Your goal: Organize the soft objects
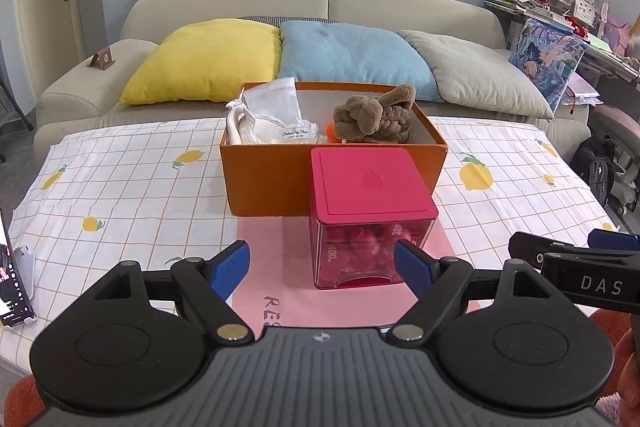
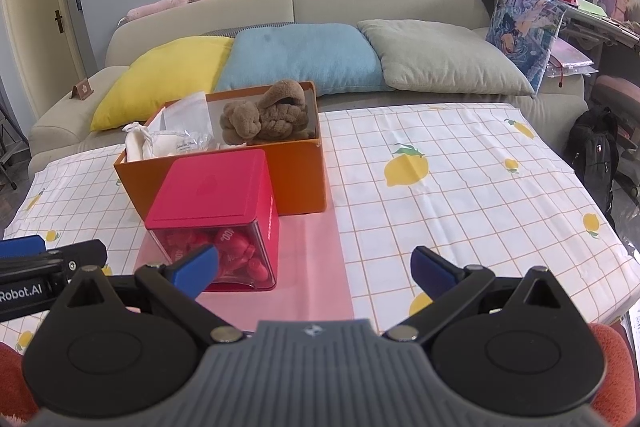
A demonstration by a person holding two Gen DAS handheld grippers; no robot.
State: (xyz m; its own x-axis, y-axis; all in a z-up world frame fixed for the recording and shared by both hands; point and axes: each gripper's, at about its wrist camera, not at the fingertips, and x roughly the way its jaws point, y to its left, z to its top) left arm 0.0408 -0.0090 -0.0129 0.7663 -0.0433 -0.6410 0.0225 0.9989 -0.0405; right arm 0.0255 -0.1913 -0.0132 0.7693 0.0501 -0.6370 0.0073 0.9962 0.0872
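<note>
An orange box (image 1: 264,179) (image 2: 296,183) stands on the table and holds a brown plush toy (image 1: 376,115) (image 2: 264,115) and white cloth pouches (image 1: 264,125) (image 2: 168,141). In front of it sits a clear cube container with a red lid (image 1: 370,187) (image 2: 216,189), with red soft pieces inside. My left gripper (image 1: 322,267) is open, low over the pink mat, just short of the cube. My right gripper (image 2: 316,267) is open too, to the right of the cube, with nothing between its fingers. Each gripper shows at the edge of the other's view.
A pink mat (image 1: 280,291) (image 2: 316,267) lies on the lemon-print tablecloth (image 1: 120,179) (image 2: 460,187). A phone (image 1: 12,287) stands at the left table edge. Behind the table is a beige sofa with yellow (image 1: 208,59), blue (image 1: 352,55) and grey (image 1: 480,75) pillows.
</note>
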